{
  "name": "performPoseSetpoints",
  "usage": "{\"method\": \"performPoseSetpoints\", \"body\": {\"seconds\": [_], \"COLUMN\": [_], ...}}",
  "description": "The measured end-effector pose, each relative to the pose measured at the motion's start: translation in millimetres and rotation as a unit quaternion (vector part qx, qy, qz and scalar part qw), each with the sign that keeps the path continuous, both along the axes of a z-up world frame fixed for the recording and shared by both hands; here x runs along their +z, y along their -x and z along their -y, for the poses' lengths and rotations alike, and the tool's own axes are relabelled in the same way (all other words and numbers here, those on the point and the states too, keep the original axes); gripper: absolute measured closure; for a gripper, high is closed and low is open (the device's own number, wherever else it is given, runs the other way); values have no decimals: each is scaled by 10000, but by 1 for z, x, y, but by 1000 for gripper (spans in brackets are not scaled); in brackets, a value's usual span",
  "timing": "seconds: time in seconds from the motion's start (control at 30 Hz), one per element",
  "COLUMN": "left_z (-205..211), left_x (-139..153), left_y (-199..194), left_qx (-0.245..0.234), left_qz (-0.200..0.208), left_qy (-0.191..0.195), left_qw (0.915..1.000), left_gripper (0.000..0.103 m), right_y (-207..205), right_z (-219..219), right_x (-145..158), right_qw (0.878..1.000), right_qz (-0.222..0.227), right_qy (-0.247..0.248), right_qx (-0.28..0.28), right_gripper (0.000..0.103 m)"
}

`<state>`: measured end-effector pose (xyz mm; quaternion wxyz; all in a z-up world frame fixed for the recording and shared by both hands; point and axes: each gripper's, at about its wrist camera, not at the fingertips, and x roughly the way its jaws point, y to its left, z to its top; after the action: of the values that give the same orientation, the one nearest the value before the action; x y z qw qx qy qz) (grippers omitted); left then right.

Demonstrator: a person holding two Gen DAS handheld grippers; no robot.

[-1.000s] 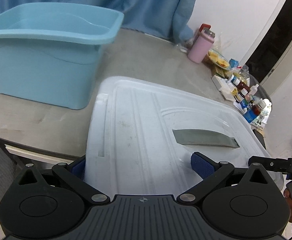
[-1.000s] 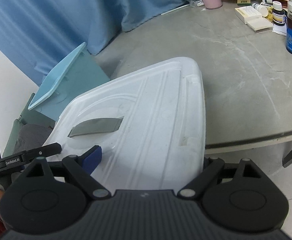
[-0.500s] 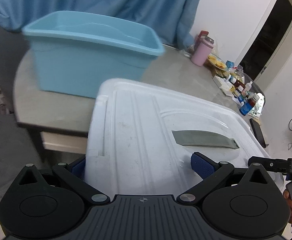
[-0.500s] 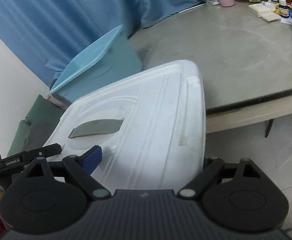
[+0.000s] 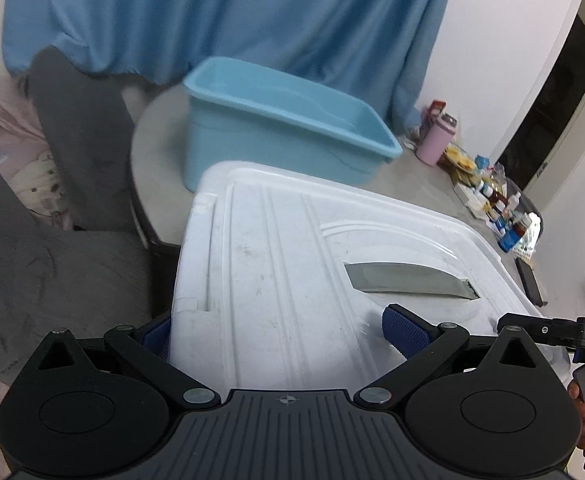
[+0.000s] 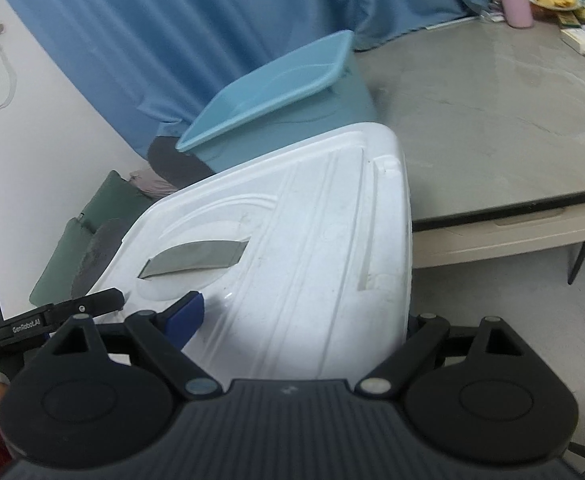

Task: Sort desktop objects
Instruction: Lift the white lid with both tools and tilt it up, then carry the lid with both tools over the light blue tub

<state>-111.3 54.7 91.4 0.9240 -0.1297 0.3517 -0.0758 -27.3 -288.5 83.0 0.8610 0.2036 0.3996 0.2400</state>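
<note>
A large white plastic lid [image 5: 292, 264] with a grey strip [image 5: 408, 282] on it fills both views; it also shows in the right wrist view [image 6: 304, 256]. My left gripper [image 5: 280, 332] is shut on the lid's near edge, one blue pad above and one below. My right gripper [image 6: 300, 320] grips the same edge further along. The lid is held in the air, away from the table. A light blue bin [image 5: 288, 128] stands on the grey table [image 6: 484, 120] beyond it.
A pink tumbler [image 5: 436, 140], a plate of food and several small bottles and boxes [image 5: 500, 208] sit at the table's far right. Blue curtain [image 5: 252, 20] behind. Grey and pink cloth [image 5: 32, 200] lies to the left, off the table.
Both grippers have carried the lid back and up, away from the table; the blue bin and table now look smaller and farther off. The grip is unchanged.
</note>
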Motion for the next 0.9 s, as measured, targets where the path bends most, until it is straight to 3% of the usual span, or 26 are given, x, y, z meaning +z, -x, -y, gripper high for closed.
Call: {"method": "performPoseSetpoints", "body": {"seconds": [0.43, 0.9], "left_z": [-50, -68], "left_x": [35, 61], "left_y": [2, -61], "left_qx": [-8, -47], "left_qz": [108, 256], "left_qy": [17, 76], "left_qw": [9999, 9996], "left_gripper": [0, 0], "right_y": [-3, -50], "right_z": [-44, -66], "right_x": [28, 51], "right_qw": [9999, 9991], "right_qz": [134, 381], "right_qy": [36, 119], "right_qx": [-67, -114], "right_gripper": [13, 13]}}
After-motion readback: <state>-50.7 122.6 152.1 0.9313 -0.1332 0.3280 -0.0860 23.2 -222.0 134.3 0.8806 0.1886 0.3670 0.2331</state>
